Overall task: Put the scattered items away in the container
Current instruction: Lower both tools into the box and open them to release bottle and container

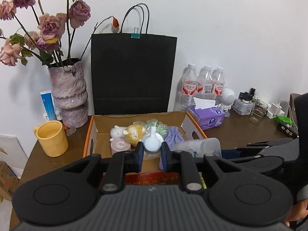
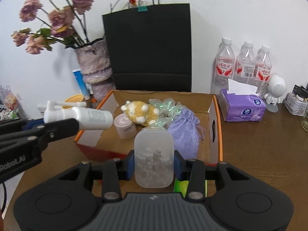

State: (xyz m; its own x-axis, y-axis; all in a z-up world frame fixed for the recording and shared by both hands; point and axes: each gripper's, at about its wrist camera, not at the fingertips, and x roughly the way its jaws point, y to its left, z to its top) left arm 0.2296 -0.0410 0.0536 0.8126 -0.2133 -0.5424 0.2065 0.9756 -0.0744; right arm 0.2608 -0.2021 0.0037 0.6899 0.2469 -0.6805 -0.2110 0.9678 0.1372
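White spray bottle (image 1: 152, 143) clamped, left tool (image 1: 152, 155) tilted boxward.

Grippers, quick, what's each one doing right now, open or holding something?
Left gripper: shut on the white spray bottle.
Right gripper: shut on the frosted plastic container.

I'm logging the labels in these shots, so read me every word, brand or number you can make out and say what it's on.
"RobotAI", partly cut off: on the left tool arm.
"virola", uncertain: round logo on the purple tissue pack.
Water bottles: red labels and a barcode, too small to read.
Frosted container: printed code, blurred.
White spray bottle: fine print, unreadable.
Pink jar: label unreadable.
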